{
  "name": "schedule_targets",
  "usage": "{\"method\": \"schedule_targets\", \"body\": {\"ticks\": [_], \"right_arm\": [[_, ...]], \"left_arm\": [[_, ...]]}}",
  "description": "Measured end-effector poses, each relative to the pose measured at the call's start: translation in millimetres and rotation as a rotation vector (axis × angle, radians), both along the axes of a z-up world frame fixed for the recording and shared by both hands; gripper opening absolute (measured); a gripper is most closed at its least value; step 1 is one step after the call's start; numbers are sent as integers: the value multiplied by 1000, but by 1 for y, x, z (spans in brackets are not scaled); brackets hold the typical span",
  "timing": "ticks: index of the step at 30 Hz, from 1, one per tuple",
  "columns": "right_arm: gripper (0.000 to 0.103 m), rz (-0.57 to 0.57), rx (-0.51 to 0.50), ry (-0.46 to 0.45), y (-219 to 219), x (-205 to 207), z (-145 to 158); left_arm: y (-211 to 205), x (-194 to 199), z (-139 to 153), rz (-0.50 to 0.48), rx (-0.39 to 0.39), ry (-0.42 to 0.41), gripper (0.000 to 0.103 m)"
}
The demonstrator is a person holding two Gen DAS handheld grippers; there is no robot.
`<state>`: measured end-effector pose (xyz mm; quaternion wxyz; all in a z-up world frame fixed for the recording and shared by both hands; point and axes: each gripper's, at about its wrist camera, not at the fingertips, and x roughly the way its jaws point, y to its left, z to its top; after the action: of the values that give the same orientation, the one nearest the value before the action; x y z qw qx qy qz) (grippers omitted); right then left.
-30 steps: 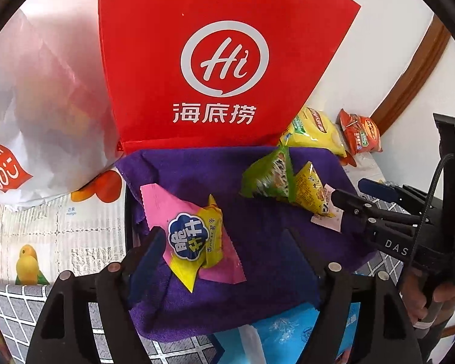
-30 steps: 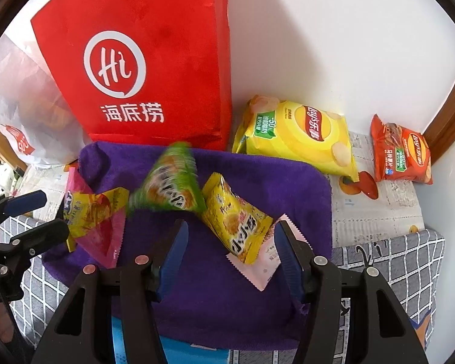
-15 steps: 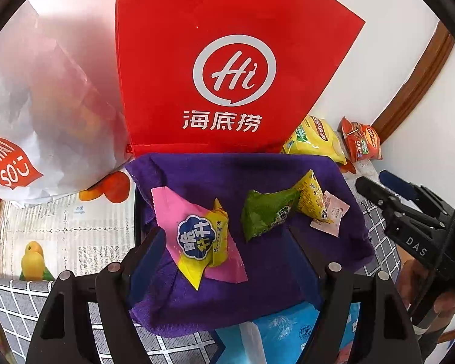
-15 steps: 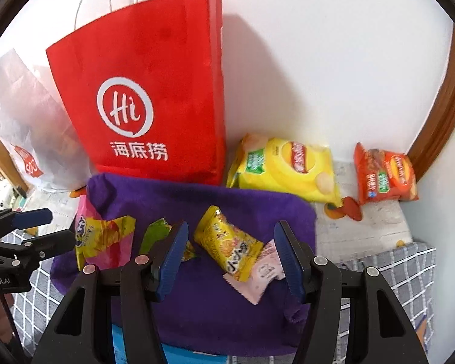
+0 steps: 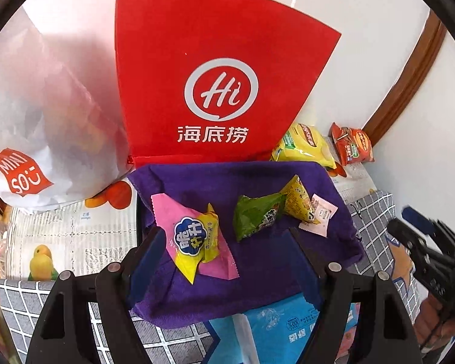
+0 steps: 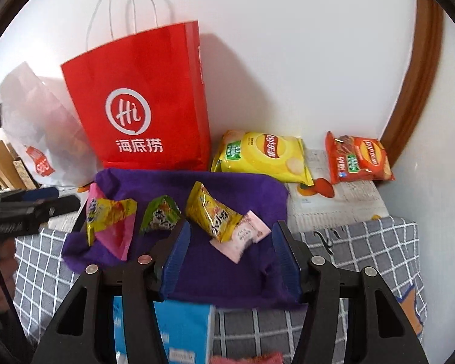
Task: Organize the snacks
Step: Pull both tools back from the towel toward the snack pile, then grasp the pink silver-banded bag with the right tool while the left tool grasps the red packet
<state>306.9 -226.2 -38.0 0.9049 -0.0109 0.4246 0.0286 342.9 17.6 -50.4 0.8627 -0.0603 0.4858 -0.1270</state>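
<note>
On fuzzy purple cloth (image 6: 227,273): crinkly foil snack packets (image 6: 210,209); left claw (image 5: 224,248) wide, right claw (image 6: 230,248) empty, narrowing.

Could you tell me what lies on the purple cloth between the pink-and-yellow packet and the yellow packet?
A green snack packet lies between them on the purple cloth, touching the yellow packet but apart from the pink-and-yellow packet; both wrist views show it.

Cloth (image 6: 233,276): solid purple. Table cover (image 6: 364,251): grey with white grid. Bag (image 6: 142,103): red, white logo. Chip packets: one yellow (image 6: 264,154), one orange-red (image 6: 358,157).
</note>
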Motion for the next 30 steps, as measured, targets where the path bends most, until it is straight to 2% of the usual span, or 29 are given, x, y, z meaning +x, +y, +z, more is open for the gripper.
{"method": "schedule_targets", "body": {"ticks": [8,13,20,23,26,30], "right_arm": [[56,-29,-4,10,-21,-45,4],[56,-42,7,62,-33,-67,-18],[57,-21,54,127,-41,-96,-49],[67,14,83,161,-38,-106,-62],[70,49,66,172,-30,-111,-77],[72,15,-6,182,-29,-109,-97]], "left_arm": [[4,-8,14,16,12,-24,77],[2,-16,23,15,16,-38,77],[-17,-33,37,-48,-1,-53,77],[-29,-46,44,-73,23,-60,77],[-33,-62,51,-79,48,-79,77],[-28,-85,55,-81,84,-93,77]]}}
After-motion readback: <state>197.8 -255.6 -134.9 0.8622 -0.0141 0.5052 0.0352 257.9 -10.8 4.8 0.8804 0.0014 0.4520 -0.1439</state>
